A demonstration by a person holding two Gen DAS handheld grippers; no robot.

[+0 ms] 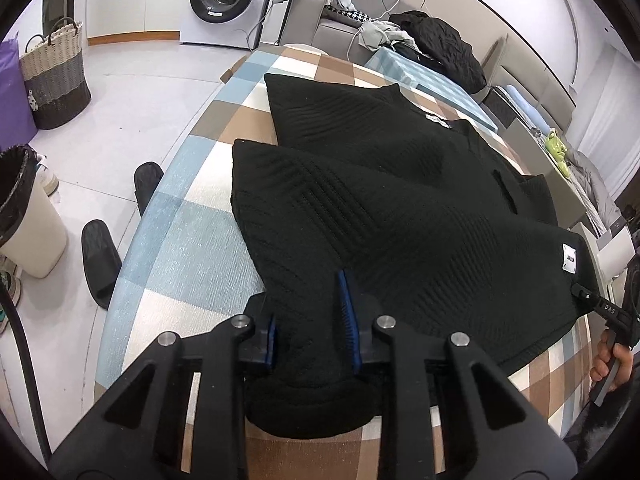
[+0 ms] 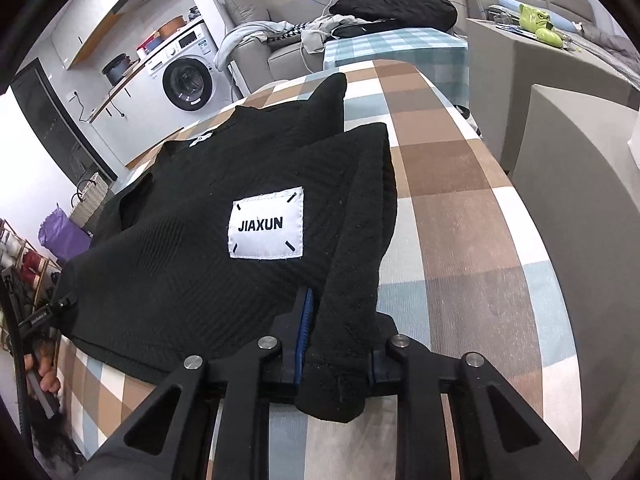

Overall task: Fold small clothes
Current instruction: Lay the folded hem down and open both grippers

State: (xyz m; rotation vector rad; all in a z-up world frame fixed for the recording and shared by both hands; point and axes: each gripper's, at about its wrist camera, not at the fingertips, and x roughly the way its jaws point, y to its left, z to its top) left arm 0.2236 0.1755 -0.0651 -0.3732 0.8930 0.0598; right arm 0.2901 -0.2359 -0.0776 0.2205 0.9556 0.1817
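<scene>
Left wrist view: the left gripper point(image 1: 312, 328) sits at the bottom centre, its blue-padded fingers point(image 1: 347, 304) clamped on a bunched cuff of the black sweater point(image 1: 400, 208). The sweater lies on the checked table point(image 1: 192, 248), filling the middle of the frame; its long axis runs from the lower right hem up to the upper left, where two folded points aim at the washing machine point(image 1: 224, 0). A white label point(image 1: 569, 258) shows near the right edge, beside the other gripper's tip point(image 1: 588, 296).

Right wrist view: the right gripper point(image 2: 336, 344) at bottom centre has its fingers point(image 2: 306, 320) closed on a sleeve end of the sweater point(image 2: 180, 260). The garment spreads from lower left toward upper centre, its JIAXUN label point(image 2: 266, 224) facing up mid-frame.
</scene>
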